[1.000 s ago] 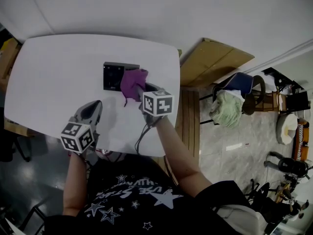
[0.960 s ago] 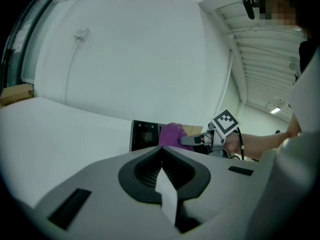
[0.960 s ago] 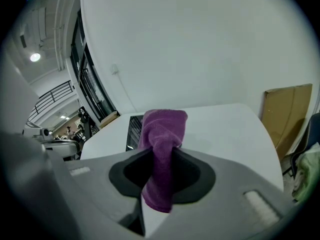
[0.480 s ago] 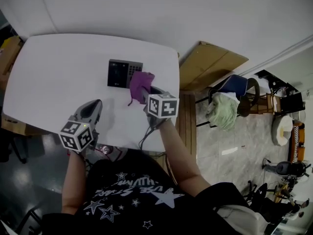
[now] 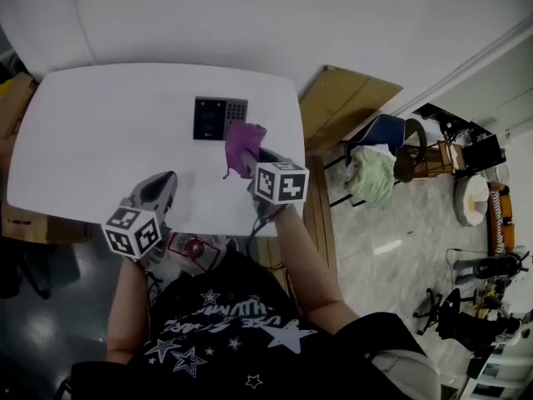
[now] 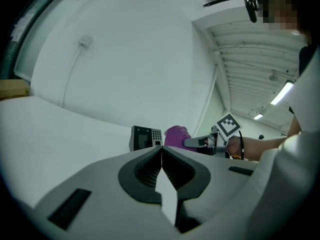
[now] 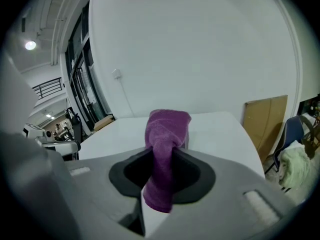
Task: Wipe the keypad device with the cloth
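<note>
Purple cloth [image 5: 243, 142] sits clamped in the right gripper [image 5: 248, 158] at mid-frame, by the lower right corner of the black keypad device [image 5: 215, 117] on the white table [image 5: 100, 123]. The left gripper [image 5: 161, 183], lower left, has its jaws together, empty.

I work in an indoor lab or workshop space. My white table [image 5: 100, 107] stands with its far edge against a plain white wall [image 5: 250, 15]. Off the table's right edge, a flat cardboard sheet [image 5: 346, 98] leans on that wall. Beside it, a chair [image 5: 398, 136] carries a pale green cloth bundle [image 5: 371, 177] on a polished, stone-patterned floor [image 5: 383, 248]. Stands and loose equipment [image 5: 466, 323] crowd the floor further right. Overhead is a ribbed ceiling [image 6: 250, 49] with strip lights [image 6: 284, 91]. Black-framed glazing [image 7: 82, 79] lines one side of the room.
</note>
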Demonstrator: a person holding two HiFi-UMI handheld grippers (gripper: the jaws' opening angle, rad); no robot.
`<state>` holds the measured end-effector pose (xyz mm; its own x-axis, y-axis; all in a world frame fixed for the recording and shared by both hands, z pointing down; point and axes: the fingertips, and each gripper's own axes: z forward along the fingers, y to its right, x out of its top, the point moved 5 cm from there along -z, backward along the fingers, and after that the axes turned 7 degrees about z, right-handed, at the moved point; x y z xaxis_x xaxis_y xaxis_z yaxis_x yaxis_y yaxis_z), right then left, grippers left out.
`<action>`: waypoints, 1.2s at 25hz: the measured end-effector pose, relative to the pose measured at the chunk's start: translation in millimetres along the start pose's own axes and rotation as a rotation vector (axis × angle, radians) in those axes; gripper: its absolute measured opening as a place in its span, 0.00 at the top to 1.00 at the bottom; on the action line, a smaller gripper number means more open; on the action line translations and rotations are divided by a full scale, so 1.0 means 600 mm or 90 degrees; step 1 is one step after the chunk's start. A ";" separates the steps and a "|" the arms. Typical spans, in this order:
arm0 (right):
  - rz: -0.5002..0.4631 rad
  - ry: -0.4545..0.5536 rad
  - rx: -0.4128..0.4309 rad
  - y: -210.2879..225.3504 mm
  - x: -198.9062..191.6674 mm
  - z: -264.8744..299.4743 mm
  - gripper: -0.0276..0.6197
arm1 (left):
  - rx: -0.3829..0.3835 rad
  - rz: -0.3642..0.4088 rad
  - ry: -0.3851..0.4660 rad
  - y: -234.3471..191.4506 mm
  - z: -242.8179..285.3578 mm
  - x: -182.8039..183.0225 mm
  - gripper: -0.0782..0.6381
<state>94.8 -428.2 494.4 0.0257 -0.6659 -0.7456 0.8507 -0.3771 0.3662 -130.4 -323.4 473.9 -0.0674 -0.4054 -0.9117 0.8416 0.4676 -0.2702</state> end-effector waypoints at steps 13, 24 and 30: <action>0.012 0.034 -0.045 -0.122 -0.095 -0.104 0.81 | -0.074 0.030 0.002 0.014 -0.128 -0.025 0.88; 0.047 0.046 -0.091 -0.177 -0.216 -0.191 0.81 | -0.146 0.051 -0.019 0.039 -0.189 -0.074 0.88; 0.050 0.036 -0.112 -0.183 -0.244 -0.219 0.81 | -0.164 0.051 -0.020 0.050 -0.198 -0.076 0.88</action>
<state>66.3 -204.9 490.0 0.1206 -0.6503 -0.7501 0.9232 -0.2043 0.3255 -165.6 -197.4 470.3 0.0139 -0.3805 -0.9247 0.6795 0.6820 -0.2705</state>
